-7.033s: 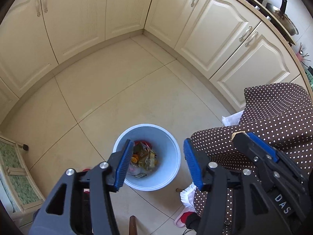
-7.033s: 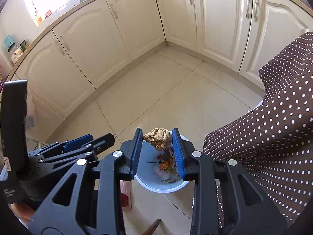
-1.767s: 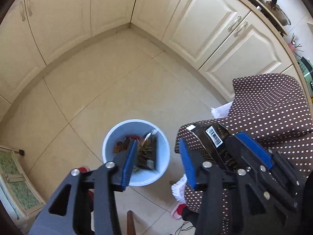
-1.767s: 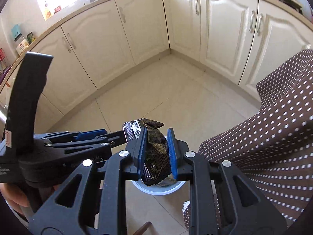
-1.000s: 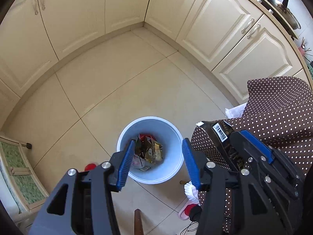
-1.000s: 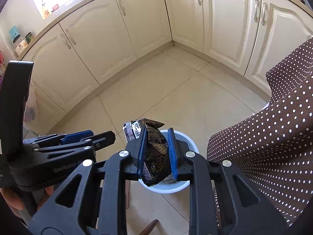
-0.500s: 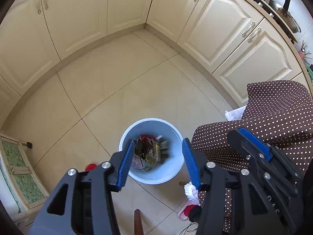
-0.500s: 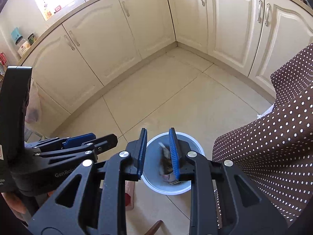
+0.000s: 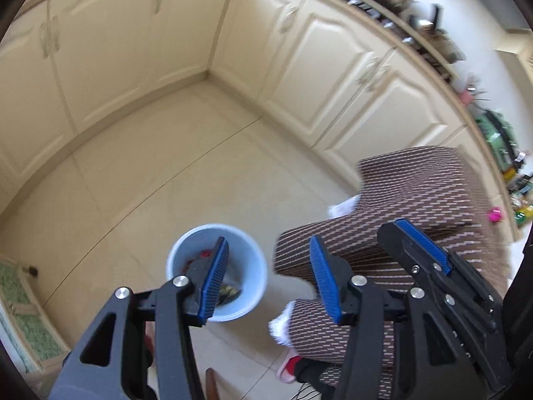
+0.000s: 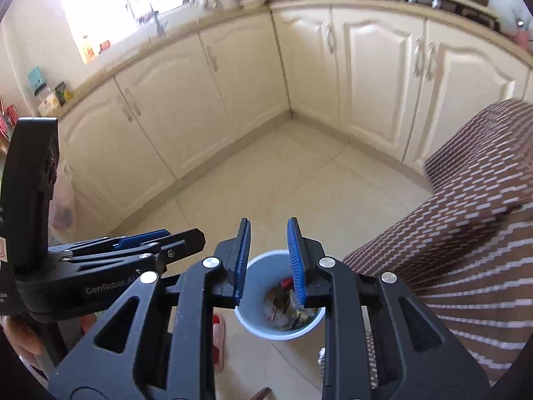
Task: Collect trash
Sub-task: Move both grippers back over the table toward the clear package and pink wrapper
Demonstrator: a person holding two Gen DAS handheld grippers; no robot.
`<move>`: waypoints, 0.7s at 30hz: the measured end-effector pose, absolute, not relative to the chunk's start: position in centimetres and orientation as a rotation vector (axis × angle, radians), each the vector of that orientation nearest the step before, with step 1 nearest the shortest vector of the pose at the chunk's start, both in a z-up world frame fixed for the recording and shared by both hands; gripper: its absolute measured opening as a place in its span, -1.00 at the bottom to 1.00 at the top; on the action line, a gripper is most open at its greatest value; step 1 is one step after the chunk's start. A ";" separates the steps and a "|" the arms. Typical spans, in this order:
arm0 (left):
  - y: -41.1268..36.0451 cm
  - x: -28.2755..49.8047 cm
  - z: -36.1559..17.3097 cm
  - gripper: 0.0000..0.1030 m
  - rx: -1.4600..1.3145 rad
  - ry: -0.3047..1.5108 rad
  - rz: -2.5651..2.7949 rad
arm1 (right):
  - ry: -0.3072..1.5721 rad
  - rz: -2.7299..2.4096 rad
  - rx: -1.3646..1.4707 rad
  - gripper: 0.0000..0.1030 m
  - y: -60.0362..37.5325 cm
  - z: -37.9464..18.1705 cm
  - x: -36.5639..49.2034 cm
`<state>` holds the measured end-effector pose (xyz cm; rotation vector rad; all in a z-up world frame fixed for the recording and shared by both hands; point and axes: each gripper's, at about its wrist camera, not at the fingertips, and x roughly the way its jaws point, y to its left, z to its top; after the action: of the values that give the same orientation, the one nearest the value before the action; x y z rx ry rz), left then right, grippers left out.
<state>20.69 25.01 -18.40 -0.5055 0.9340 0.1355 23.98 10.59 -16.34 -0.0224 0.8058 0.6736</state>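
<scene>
Pale blue plastic, the trash bin stood on the tiled floor at six o'clock in the right wrist view, scraps of rubbish inside. The right gripper hung above it, jaws parted and empty. At nine o'clock the left gripper also stood open, gripping nothing. Brown dotted fabric filled three o'clock, beside cream cabinets.

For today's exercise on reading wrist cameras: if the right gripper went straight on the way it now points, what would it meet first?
Probably the bin, or the trash inside; it shows between the right gripper's empty fingers. Depth is unclear.
</scene>
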 end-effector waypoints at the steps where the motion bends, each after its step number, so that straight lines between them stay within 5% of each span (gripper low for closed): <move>1: 24.0 20.7 -17.2 -0.02 -0.491 0.912 0.118 | 0.787 0.667 -0.015 -0.51 9.9 -15.5 23.7; 5: 18.6 21.3 -12.7 -0.02 -0.392 0.841 0.039 | 0.688 0.579 0.004 -0.50 4.5 -11.4 22.3; 9: 12.3 22.4 -9.1 0.02 -0.292 0.792 -0.051 | 0.600 0.435 0.032 -0.01 -3.1 -8.3 21.1; 21: -10.9 27.4 -6.8 0.06 -0.191 0.856 -0.433 | 0.521 -0.023 0.190 -0.01 -27.6 -6.9 18.1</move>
<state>27.37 -10.88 -6.79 -0.1908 0.8558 -0.4334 18.12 -27.63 -6.92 0.1898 0.5212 -0.0226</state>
